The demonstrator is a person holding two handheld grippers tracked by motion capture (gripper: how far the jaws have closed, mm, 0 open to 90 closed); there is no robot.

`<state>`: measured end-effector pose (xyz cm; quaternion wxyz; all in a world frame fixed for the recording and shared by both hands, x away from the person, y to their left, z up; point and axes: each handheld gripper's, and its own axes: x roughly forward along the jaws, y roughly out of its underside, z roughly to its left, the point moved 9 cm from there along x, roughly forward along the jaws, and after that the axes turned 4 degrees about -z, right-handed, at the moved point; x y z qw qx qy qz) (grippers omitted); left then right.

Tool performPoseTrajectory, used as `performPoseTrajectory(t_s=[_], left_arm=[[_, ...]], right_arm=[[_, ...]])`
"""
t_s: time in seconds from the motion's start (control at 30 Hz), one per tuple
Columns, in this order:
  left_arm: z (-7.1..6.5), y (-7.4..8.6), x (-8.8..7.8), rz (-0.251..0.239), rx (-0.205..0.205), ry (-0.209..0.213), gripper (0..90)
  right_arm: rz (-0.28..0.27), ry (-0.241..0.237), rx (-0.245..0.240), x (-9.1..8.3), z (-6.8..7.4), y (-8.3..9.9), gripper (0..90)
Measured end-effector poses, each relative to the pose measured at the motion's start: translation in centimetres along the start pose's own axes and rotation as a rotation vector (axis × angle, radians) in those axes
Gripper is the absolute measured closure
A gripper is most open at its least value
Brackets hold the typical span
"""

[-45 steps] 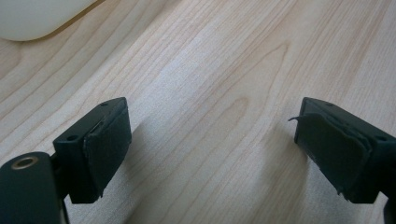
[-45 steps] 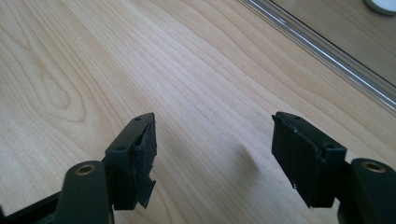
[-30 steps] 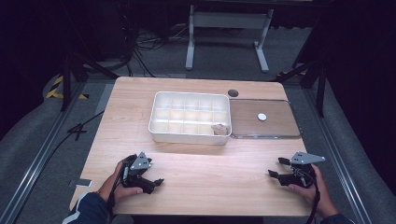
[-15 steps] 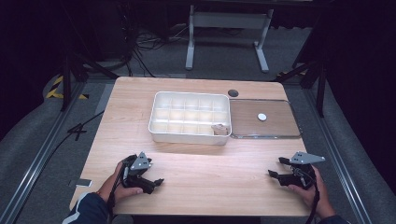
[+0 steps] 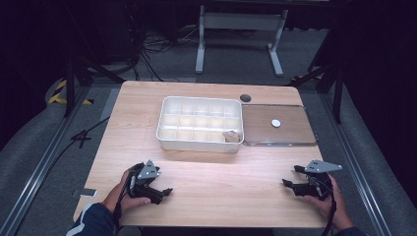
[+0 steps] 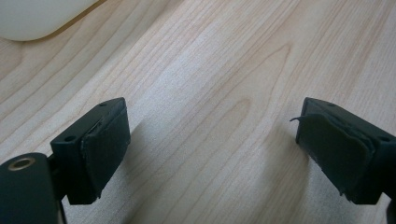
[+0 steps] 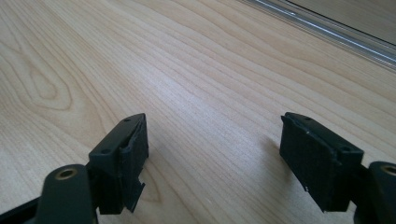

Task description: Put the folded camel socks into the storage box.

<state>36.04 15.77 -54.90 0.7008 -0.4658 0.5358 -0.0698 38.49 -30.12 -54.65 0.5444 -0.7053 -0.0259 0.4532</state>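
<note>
A white tray [image 5: 199, 142] with several compartments stands on the wooden table [image 5: 216, 177]; a small brownish piece [image 5: 231, 136] lies in its near right compartment. My left gripper [image 5: 164, 183] rests near the table's front left, held in a hand, its jaws open over bare wood [image 6: 212, 144]. The tray's rounded corner [image 6: 32, 18] shows far off in the left gripper view. My right gripper [image 5: 290, 176] rests at the front right with its jaws wide apart [image 7: 212, 154]. They have just been opening, and nothing is between them.
A flat clear lid [image 5: 295, 135] lies right of the tray with a small white disc [image 5: 276, 123] on it; its rim [image 7: 336, 28] crosses the right gripper view. A dark round hole [image 5: 245, 98] sits behind the tray. Bare wood lies between the grippers.
</note>
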Motion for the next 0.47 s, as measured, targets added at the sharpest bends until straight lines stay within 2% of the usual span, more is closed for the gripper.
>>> performPoseTrajectory(t_s=[0.47], left_arm=[[-0.03, 0.0, 0.02, -0.004, -0.007, -0.006, 10.2]], right_arm=[[0.0, 0.003, 0.003, 0.01, -0.06, 0.01, 23.8]])
